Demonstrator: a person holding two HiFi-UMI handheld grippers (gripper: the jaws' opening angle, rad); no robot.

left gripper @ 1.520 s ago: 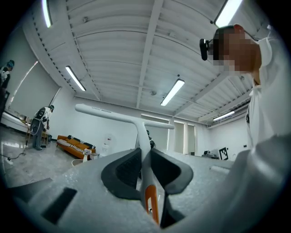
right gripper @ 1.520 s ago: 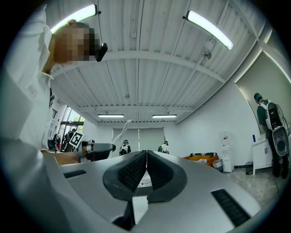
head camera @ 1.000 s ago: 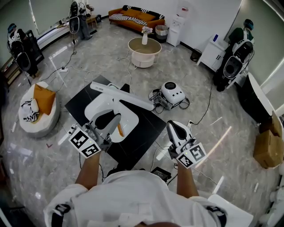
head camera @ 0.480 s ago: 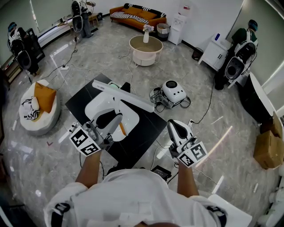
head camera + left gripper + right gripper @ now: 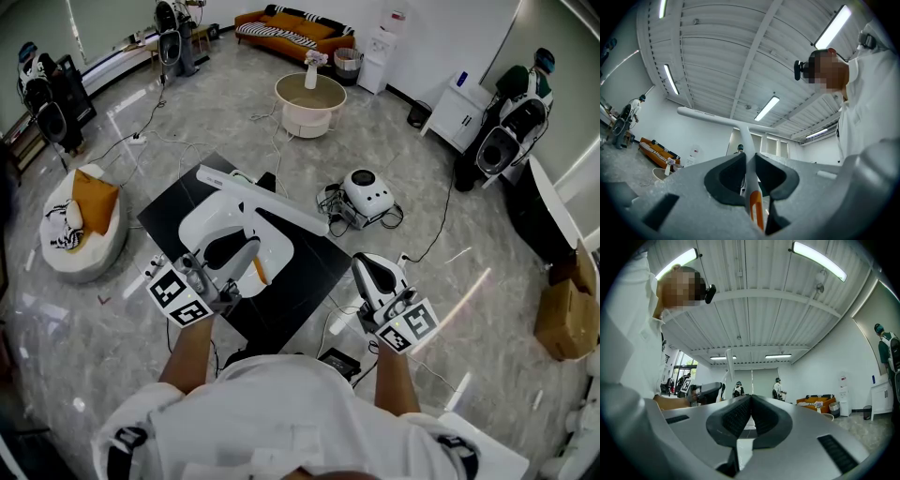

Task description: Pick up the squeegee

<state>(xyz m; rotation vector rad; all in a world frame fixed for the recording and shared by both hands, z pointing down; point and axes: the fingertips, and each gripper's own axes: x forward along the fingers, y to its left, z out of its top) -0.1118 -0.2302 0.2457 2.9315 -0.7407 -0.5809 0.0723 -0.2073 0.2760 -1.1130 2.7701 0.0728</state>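
Observation:
The squeegee (image 5: 267, 208) is white, with a long straight blade bar and a slim handle that turns orange near its end. My left gripper (image 5: 246, 231) is shut on that handle and holds the squeegee up above the floor. In the left gripper view the handle (image 5: 746, 154) runs up from between the black pads to the blade bar (image 5: 708, 115), which lies across the view under the ceiling. My right gripper (image 5: 367, 264) hovers to the right, apart from the squeegee. In the right gripper view (image 5: 751, 401) its pads meet with nothing between them.
A black mat (image 5: 305, 281) lies on the grey floor below the grippers. A white round machine (image 5: 364, 194) with cables sits beyond it. Further off are a round table (image 5: 307, 101), a cushioned seat (image 5: 80, 225) at left and a cardboard box (image 5: 567, 314) at right.

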